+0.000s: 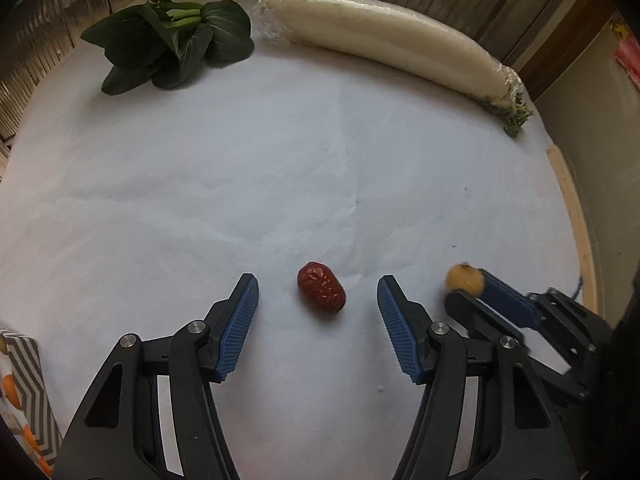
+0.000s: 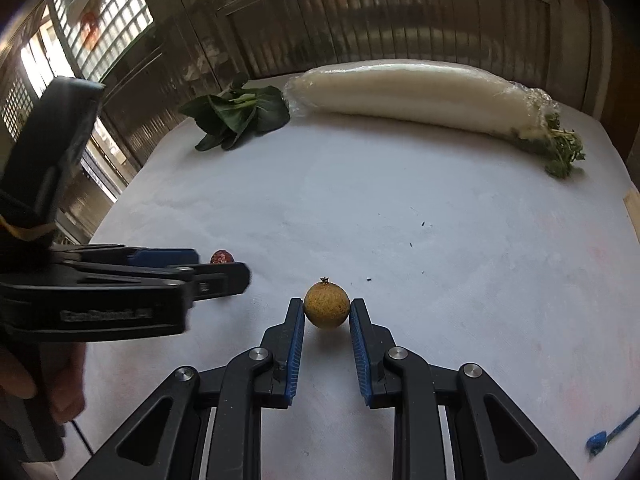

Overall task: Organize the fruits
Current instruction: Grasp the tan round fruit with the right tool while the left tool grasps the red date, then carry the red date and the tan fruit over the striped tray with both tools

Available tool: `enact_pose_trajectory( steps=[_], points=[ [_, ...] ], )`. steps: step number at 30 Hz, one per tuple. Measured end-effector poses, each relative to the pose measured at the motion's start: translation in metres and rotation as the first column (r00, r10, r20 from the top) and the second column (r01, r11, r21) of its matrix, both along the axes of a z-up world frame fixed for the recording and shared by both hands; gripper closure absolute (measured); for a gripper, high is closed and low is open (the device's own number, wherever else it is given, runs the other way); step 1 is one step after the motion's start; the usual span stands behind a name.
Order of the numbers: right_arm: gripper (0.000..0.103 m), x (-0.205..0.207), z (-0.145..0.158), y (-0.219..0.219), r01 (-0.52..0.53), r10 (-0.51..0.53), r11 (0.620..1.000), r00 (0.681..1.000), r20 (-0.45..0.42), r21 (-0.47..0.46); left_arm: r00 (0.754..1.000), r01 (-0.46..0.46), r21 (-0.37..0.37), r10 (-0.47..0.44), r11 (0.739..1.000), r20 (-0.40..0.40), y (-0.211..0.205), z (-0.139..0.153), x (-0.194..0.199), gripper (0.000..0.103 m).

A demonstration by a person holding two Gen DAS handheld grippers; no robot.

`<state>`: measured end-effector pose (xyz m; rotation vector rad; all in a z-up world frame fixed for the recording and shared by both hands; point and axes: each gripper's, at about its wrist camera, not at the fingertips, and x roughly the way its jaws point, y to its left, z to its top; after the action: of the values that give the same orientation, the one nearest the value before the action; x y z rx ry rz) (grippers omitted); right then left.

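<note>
Through the left wrist camera, the left tongs are standing apart over the white-covered worktop, their blue ribbed pads flanking a wrinkled red date that is lying on the cloth between them, clear of both pads. To the right, the right tongs are reaching in from the side, clamped on a small round yellow-brown fruit at their tips. Along the far edge of the worktop a long white radish wrapped in clear film is lying, its green stub pointing right, and a bunch of dark leafy greens is sitting just beside its left end. A patterned box with zigzag stripes and orange pictures is showing at the lower left edge. Through the right wrist camera, the right tongs are gripping the yellow-brown fruit, both blue pads touching its sides, and the fruit is sitting low over the worktop; whether it is resting on the cloth cannot be told. The left tongs are coming in from the left, held by a person's hand, and the red date is peeking out just behind them. The radish and the greens are lying well apart from the fruit at the back of the worktop.
</note>
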<state>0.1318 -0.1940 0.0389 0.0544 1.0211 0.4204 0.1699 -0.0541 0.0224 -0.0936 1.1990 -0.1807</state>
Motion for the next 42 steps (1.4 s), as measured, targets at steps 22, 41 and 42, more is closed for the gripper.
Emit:
enact_pose_trajectory(
  steps=[22,41,42],
  points=[
    [0.081,-0.067,0.025,0.057,-0.108,0.108,0.994,0.994,-0.005,0.014,0.995,-0.071,0.071,0.066,0.995,0.071,0.065,0.031,-0.095,0.081],
    [0.081,-0.126,0.038,0.133,-0.265,0.265,0.964,0.964,-0.002,-0.009,0.978,-0.182,0.094,0.171,0.979,0.116,0.121,0.049,-0.172,0.081],
    [0.081,-0.128,0.039,0.137,-0.272,0.272,0.962,0.962,0.0,-0.01,0.977,-0.189,0.095,0.177,0.977,0.118,0.124,0.05,-0.174,0.081]
  ],
)
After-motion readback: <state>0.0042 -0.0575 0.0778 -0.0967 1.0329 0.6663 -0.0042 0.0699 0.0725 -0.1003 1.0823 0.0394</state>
